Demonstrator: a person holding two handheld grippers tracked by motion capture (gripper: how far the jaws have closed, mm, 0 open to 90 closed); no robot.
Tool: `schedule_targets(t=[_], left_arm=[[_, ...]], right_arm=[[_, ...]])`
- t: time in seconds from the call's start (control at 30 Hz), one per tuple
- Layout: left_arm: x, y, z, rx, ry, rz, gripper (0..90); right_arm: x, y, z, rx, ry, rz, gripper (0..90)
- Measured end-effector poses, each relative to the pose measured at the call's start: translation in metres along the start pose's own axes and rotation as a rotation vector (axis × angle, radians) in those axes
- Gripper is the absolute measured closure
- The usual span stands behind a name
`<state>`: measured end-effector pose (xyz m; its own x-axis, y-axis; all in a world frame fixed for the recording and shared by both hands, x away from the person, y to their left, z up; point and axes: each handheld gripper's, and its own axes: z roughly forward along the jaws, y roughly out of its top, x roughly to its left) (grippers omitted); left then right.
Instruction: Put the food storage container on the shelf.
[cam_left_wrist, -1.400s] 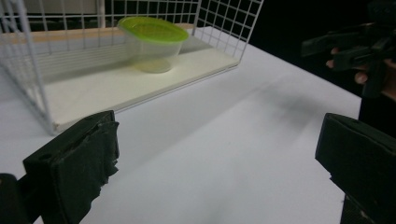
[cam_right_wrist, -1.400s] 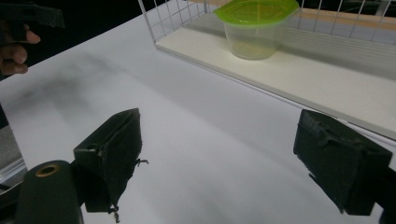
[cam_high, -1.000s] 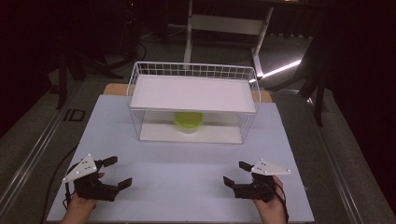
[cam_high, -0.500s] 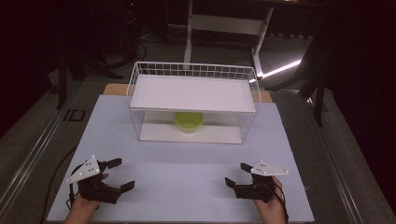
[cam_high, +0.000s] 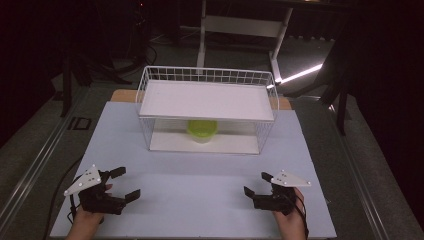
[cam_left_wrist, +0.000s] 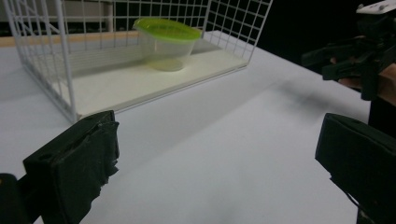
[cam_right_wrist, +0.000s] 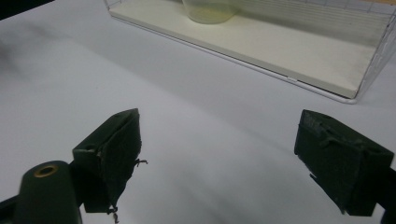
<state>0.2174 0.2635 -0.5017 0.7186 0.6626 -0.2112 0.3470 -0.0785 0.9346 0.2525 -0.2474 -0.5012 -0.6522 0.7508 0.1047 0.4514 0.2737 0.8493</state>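
Note:
A clear tub with a lime-green lid (cam_high: 202, 130) (cam_left_wrist: 166, 43) (cam_right_wrist: 208, 10) stands on the lower shelf of a white wire rack (cam_high: 207, 74) at the table's far middle. My left gripper (cam_high: 125, 183) (cam_left_wrist: 217, 163) hovers open over the near left of the white table (cam_high: 200, 185), nothing between its jaws. Over the near right, my right gripper (cam_high: 255, 184) (cam_right_wrist: 217, 161) is open too and holds nothing. It also appears far off at the right of the left gripper view (cam_left_wrist: 359, 51). Both point toward the rack, well short of it.
The rack's upper shelf is a white board (cam_high: 207, 100) that covers the tub from above. The rack's lower board (cam_right_wrist: 285, 44) runs close ahead of my right gripper. A white stand (cam_high: 240, 25) is on the dark floor behind the table.
My left gripper has drifted a little nearer to the table's front edge and slightly right. The right gripper has hardly moved. Both stay open.

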Motion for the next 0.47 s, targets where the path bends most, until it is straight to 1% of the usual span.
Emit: schedule_targets(t=[0.03, 0.13, 0.3, 0.47], left_arm=[[-0.0001, 0.0004, -0.0008, 0.0, 0.015, 0.0, 0.4], [0.0003, 0.0004, -0.0021, 0.0, 0.021, 0.0, 0.4], [0.0012, 0.0001, -0.0023, 0.01, 0.024, 0.006, 0.4], [0.0017, 0.0001, -0.0025, 0.0, 0.023, 0.002, 0.4]], right_arm=[[-0.0006, -0.0005, 0.0008, 0.006, -0.001, 0.001, 14.7], [-0.0012, -0.0009, 0.0011, 0.006, -0.003, 0.003, 14.7], [-0.0014, -0.0011, 0.0013, 0.005, 0.0, 0.004, 14.7], [-0.0014, -0.0015, 0.0023, 0.006, 0.004, 0.007, 14.7]])
